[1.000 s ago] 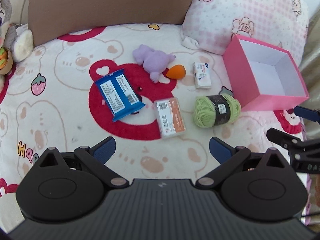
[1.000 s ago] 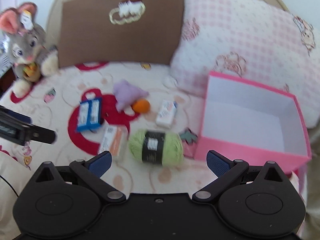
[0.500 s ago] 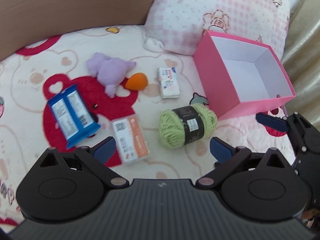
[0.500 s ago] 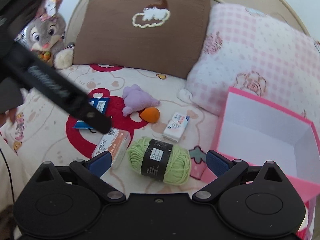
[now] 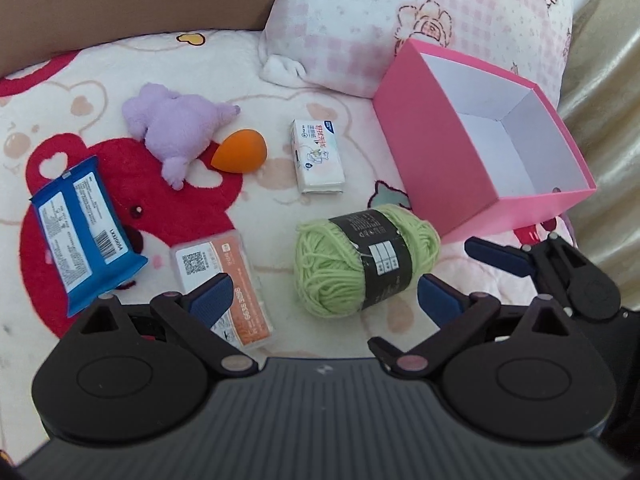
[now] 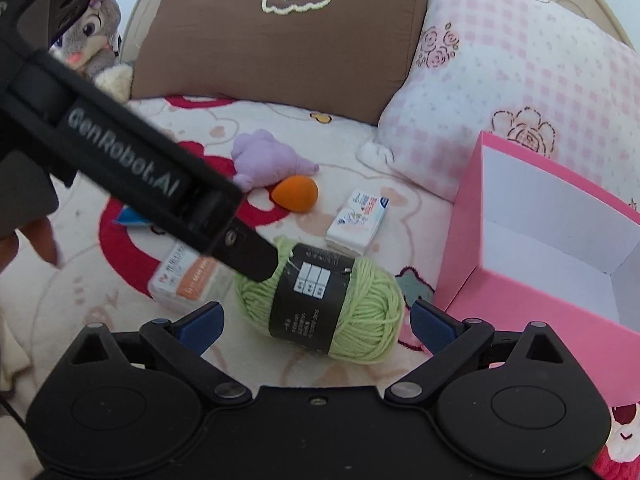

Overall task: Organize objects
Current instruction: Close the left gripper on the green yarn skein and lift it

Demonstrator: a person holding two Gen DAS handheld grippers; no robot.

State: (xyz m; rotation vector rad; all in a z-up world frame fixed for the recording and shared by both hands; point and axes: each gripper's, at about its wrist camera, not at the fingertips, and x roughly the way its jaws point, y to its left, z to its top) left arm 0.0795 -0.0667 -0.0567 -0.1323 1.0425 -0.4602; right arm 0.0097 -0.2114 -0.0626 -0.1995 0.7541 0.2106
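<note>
A green yarn ball (image 5: 360,260) with a black band lies on the blanket, just left of an empty pink box (image 5: 492,160). My left gripper (image 5: 324,300) is open right above its near side. My right gripper (image 6: 316,322) is open too, close in front of the yarn (image 6: 332,304). Also on the blanket lie a purple plush (image 5: 176,128), an orange egg-shaped sponge (image 5: 240,156), a white tissue pack (image 5: 318,158), a blue wipes pack (image 5: 82,228) and an orange-and-white case (image 5: 224,272). The left gripper's black body (image 6: 132,184) crosses the right wrist view and hides part of the blue pack.
A pink checked pillow (image 6: 516,100) and a brown pillow (image 6: 280,36) stand at the back. A grey bunny toy (image 6: 96,52) sits at the far left. The pink box (image 6: 552,248) stands open on the right, against a beige curtain (image 5: 600,80).
Both grippers have moved in toward the green yarn ball, which now looks larger in both views. The left gripper has swung right and now crosses the right wrist view. Both stay open.
</note>
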